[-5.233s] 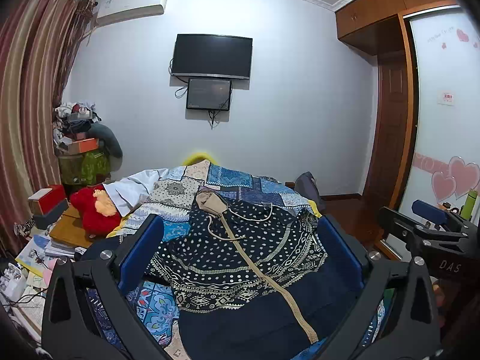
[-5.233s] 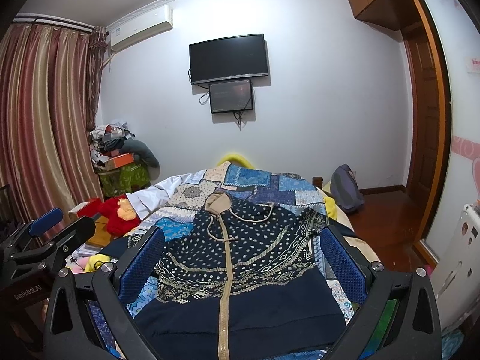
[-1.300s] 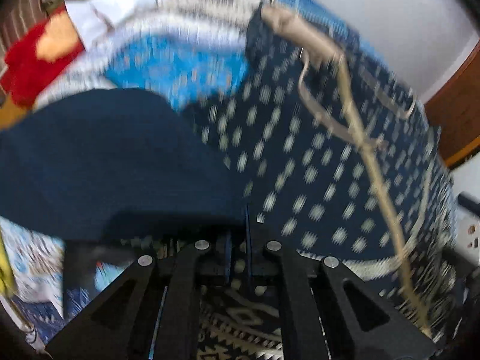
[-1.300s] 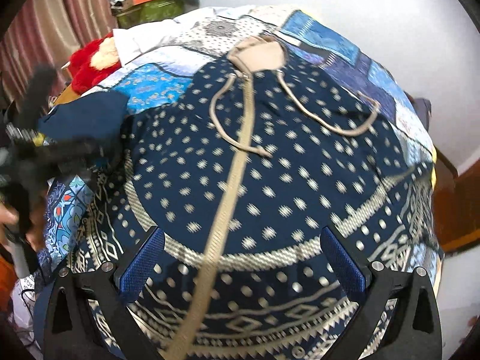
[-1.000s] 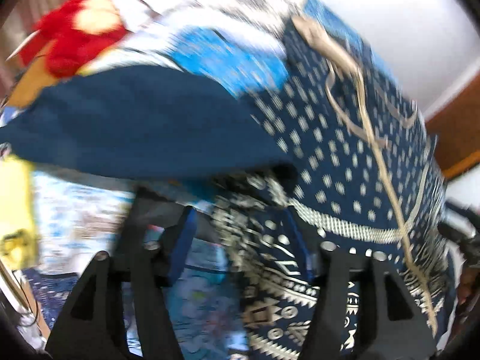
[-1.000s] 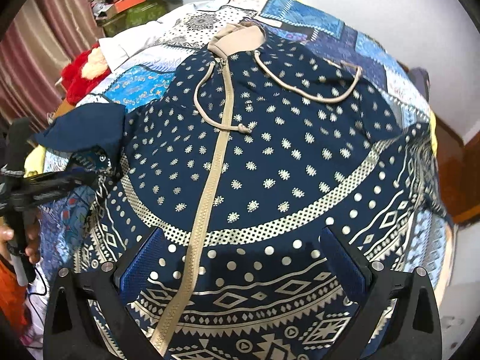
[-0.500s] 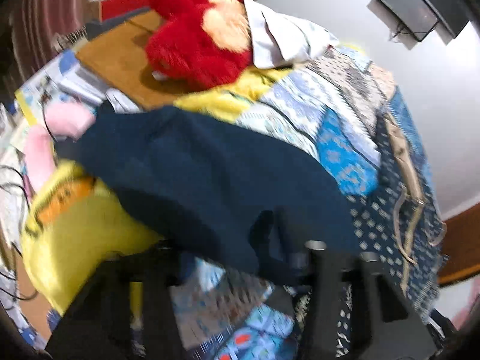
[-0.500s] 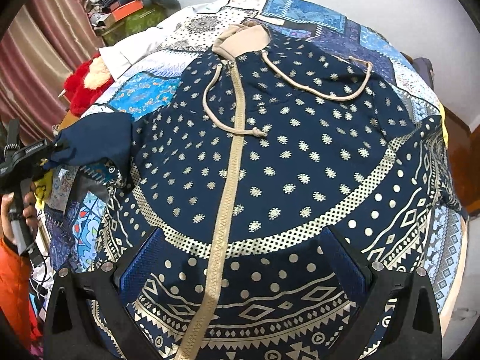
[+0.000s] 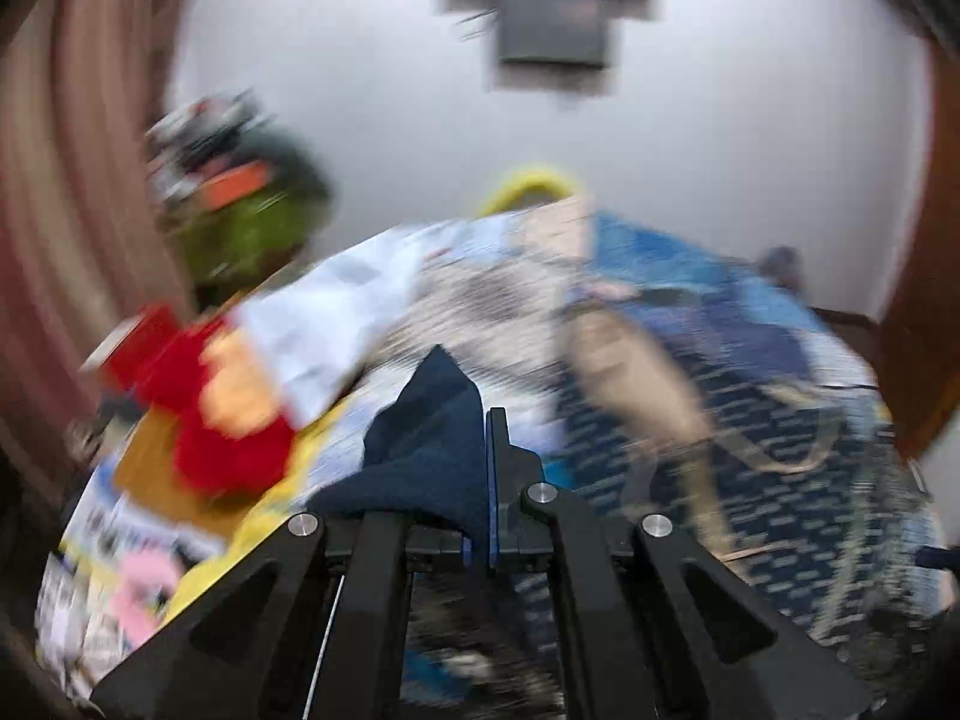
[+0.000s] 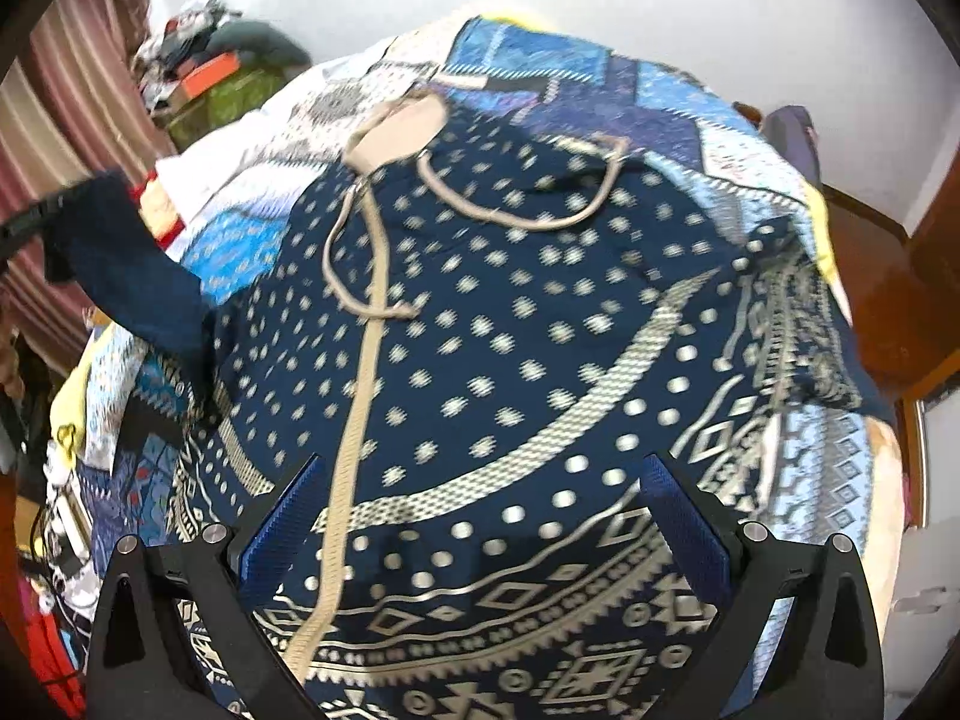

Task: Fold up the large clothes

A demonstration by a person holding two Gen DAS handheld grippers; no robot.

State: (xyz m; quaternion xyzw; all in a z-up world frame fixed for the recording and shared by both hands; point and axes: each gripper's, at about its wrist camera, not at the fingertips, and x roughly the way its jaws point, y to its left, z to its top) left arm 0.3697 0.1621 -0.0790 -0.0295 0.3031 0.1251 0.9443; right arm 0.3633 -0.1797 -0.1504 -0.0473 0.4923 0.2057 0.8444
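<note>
A large navy hooded garment (image 10: 510, 330) with pale dots and geometric bands lies spread front up on the bed. A tan zip band (image 10: 360, 396) runs down its middle from a tan hood (image 10: 402, 126). My left gripper (image 9: 487, 420) is shut on the plain navy sleeve (image 9: 432, 420), and the cloth bunches over its left finger. In the right wrist view that sleeve (image 10: 138, 282) is lifted off the bed at the far left, with the left gripper (image 10: 36, 219) at the frame edge. My right gripper (image 10: 480, 480) hovers open above the garment's patterned lower part, with nothing between its fingers.
A blue patchwork quilt (image 10: 570, 78) covers the bed. A red plush toy (image 9: 222, 396), books and papers lie on the left side. Striped curtains (image 9: 54, 180) and a clutter pile (image 9: 240, 204) stand beyond. A wooden door (image 10: 870, 276) is on the right.
The left gripper's jaws closed on the navy sleeve and rose with it, tipping up toward the wall. The right gripper drifted slightly over the garment and stayed open.
</note>
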